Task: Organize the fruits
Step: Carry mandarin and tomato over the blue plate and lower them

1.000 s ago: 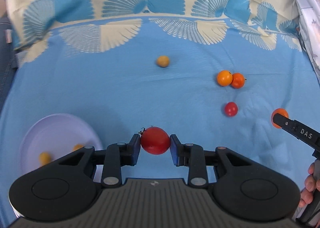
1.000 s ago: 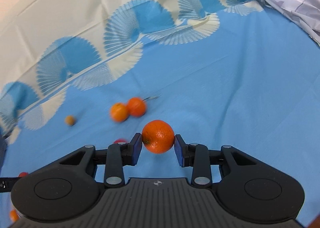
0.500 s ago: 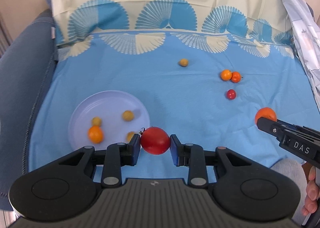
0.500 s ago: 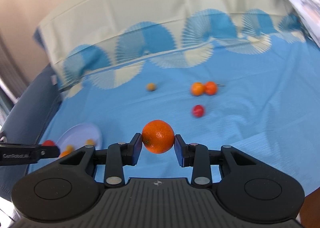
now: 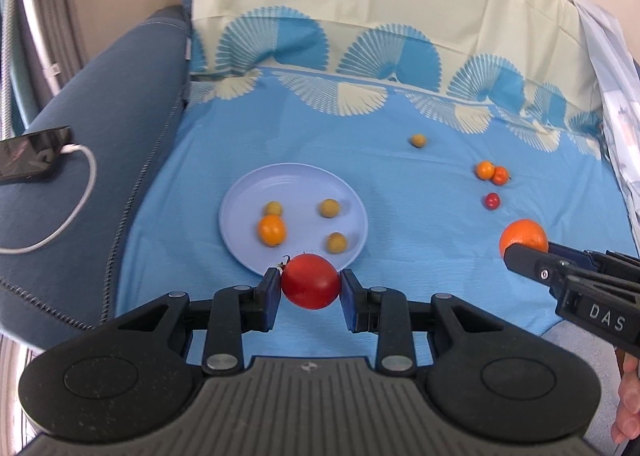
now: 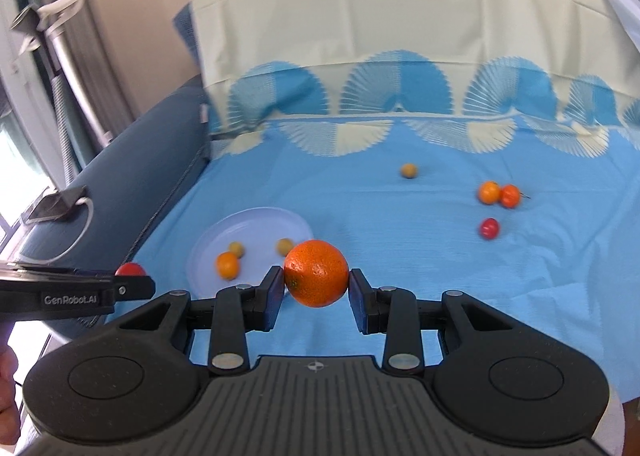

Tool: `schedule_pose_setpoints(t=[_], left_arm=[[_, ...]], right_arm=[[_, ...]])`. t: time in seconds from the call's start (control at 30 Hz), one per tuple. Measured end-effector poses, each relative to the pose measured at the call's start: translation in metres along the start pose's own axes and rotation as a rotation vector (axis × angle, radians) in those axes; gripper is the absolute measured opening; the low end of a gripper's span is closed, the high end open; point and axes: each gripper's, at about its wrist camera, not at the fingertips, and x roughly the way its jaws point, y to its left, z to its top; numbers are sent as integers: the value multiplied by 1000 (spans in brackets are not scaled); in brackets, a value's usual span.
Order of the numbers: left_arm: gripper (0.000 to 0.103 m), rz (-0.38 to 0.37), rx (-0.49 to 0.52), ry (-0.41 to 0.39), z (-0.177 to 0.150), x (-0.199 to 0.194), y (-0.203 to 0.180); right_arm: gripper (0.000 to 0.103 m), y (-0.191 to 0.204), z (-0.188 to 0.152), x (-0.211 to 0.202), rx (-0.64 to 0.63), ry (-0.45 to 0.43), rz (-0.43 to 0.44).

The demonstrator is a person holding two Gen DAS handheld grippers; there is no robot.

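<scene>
My left gripper is shut on a red tomato, held above the near rim of a pale lilac plate. The plate holds a small orange and three yellowish fruits. My right gripper is shut on a large orange, off to the right of the plate and above the blue cloth. In the left wrist view the right gripper shows at the right edge with the orange. Loose on the cloth lie a yellowish fruit, two small oranges and a small red tomato.
The blue cloth covers a sofa seat, with a cream patterned fold up its back. The sofa's dark blue arm on the left carries a phone with a white cable. A pale fabric heap lies at the right edge.
Both grippers have drawn back and risen with their fruits still held. The plate has come from the lower left into the middle of the left wrist view. The right wrist view has levelled out.
</scene>
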Motion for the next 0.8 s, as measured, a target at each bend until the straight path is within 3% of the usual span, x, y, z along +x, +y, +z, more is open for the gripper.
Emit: schedule_pose_setpoints(t=[0.33, 0.8], left_arm=[[35, 12, -51, -13, -9, -11, 27], [35, 34, -69, -26, 4, -3, 40]], right_arm=[[37, 41, -4, -4, -80, 20, 34], [37, 48, 1, 9, -102, 38, 39]])
